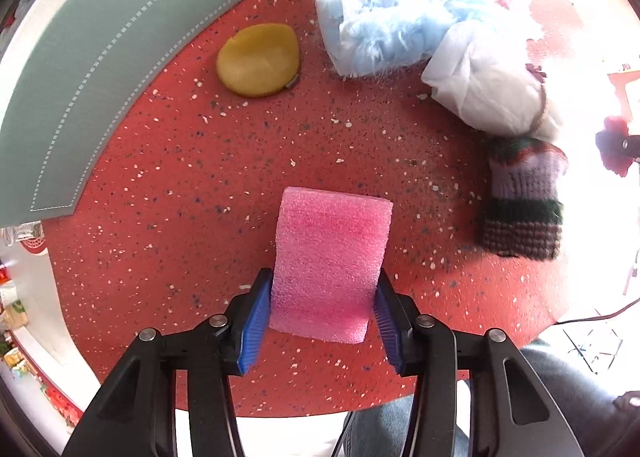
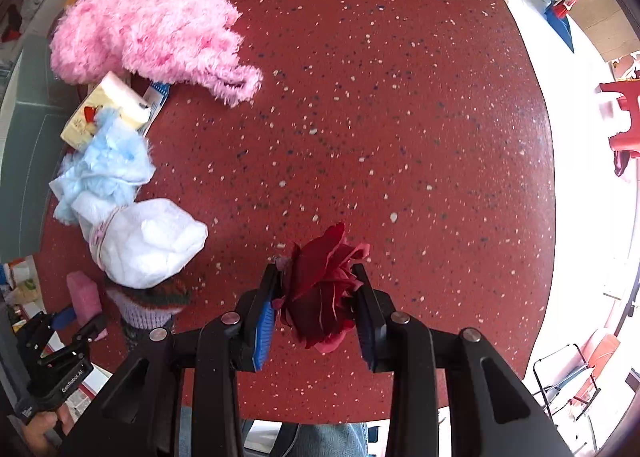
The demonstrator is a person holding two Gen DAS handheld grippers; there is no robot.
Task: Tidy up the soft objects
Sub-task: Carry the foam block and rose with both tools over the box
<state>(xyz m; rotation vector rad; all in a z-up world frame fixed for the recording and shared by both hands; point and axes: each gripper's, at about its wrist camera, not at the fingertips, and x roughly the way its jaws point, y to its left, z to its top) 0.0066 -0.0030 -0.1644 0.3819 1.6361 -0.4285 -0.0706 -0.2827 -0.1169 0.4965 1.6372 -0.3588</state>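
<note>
Left gripper (image 1: 322, 315) clamped on a pink foam block (image 1: 330, 261): both blue pads press its lower sides, the block standing up between the jaws and reaching far past the fingertips. No earlier view to compare, so only the grip itself is noted

Right gripper (image 2: 316, 309) clenched around a dark red fabric flower (image 2: 320, 289), petals bunched between the pads and spilling out above and below them. In this view the left gripper (image 2: 82, 315) shows at the near left with the foam block (image 2: 82, 299) between its fingers

Red speckled table (image 1: 200, 177) under both. Left-wrist view: yellow round pad (image 1: 258, 59) lies far and left of the foam, well apart; a grey-green stitched mat (image 1: 100, 57) at the far left. To the right, a pale blue fluffy piece (image 1: 380, 33) touches a white tied bundle (image 1: 488, 93), and a knitted striped piece (image 1: 524, 209) lies just beside the bundle's near end

Right-wrist view: pink fluffy heap (image 2: 148, 37) far left, well apart from the flower (a cream tissue pack (image 2: 108, 113) sits between it and the blue fluff)
</note>
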